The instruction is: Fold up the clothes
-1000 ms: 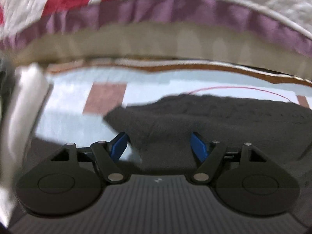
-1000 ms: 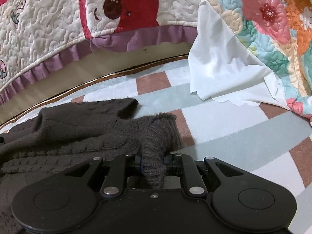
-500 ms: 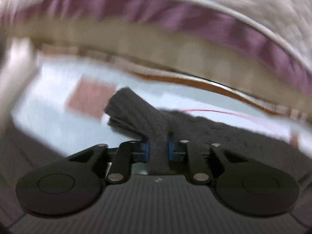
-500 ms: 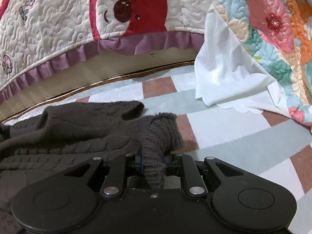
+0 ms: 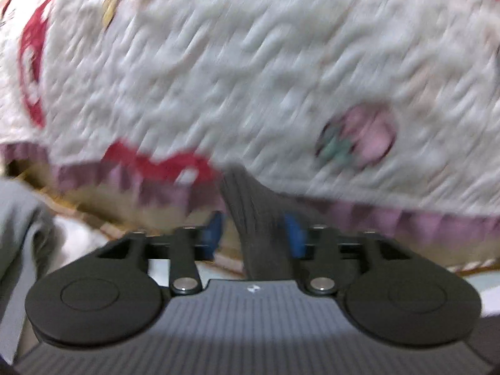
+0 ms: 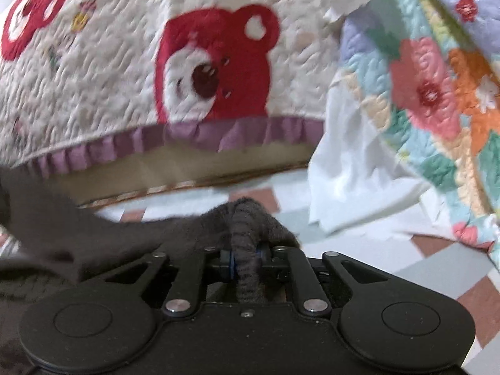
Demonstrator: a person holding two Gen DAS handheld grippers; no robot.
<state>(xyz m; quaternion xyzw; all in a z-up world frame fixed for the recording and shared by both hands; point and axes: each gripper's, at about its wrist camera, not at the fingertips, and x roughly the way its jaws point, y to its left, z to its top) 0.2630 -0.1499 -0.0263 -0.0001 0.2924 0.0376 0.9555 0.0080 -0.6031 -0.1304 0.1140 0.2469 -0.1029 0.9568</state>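
A dark grey knitted sweater [image 6: 93, 234] lies bunched on the checked mat, part of it raised. My right gripper [image 6: 245, 256] is shut on a ribbed fold of it, and its jaws are closing tighter. In the blurred left wrist view, a strip of the sweater [image 5: 256, 206] stands up between the blue pads of my left gripper [image 5: 254, 234]. Those jaws are opening: the strip leans on the right pad and a gap shows beside the left pad.
A white quilt with red bears [image 6: 125, 78] hangs close ahead, edged with a purple frill [image 6: 218, 134]. To the right hang a floral quilt [image 6: 437, 93] and a white sheet [image 6: 350, 187]. The checked mat [image 6: 437, 275] runs to the right. Grey cloth [image 5: 18, 218] sits at the far left.
My left gripper closed on a sweater fold, rose and tipped up toward the quilt, then its jaws parted. My right gripper tipped upward, still pinching the sweater.
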